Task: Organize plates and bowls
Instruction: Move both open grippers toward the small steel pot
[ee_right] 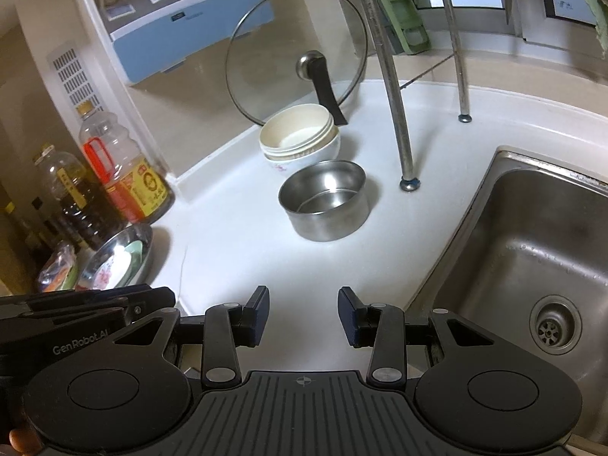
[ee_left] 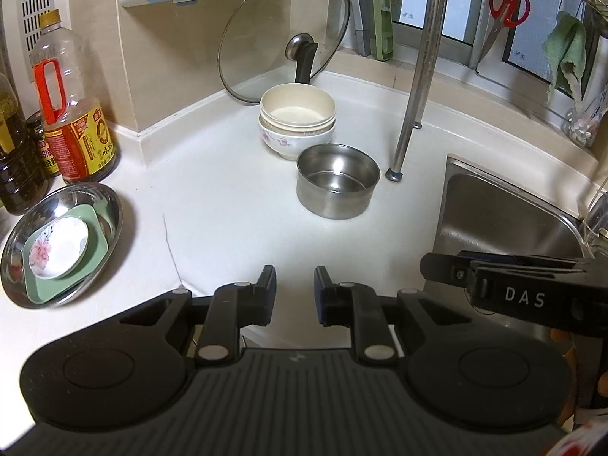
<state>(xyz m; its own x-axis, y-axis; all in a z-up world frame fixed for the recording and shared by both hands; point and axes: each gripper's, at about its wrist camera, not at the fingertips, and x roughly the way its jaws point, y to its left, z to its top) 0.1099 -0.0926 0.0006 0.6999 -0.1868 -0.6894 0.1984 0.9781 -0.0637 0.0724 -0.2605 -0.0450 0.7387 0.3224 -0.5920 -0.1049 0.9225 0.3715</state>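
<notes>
A cream bowl sits nested in a white floral bowl (ee_left: 297,121) (ee_right: 300,140) at the back of the white counter. Just in front of that stack stands an empty steel bowl (ee_left: 337,180) (ee_right: 325,199). At the left, a steel plate (ee_left: 110,205) (ee_right: 142,237) holds a green square plate (ee_left: 97,250) with a small floral saucer (ee_left: 59,252) on top. My left gripper (ee_left: 295,292) hovers over bare counter, open and empty, well short of the bowls. My right gripper (ee_right: 304,311) is open and empty too, beside the sink; its fingers (ee_left: 437,268) show side-on in the left wrist view.
A glass pot lid (ee_left: 283,34) leans on the wall behind the bowls. Oil and sauce bottles (ee_left: 72,114) crowd the left corner. A steel rack leg (ee_left: 414,87) stands right of the bowls. The steel sink (ee_right: 532,250) lies at the right. Scissors (ee_left: 507,11) and a green cloth (ee_left: 566,53) hang by the window.
</notes>
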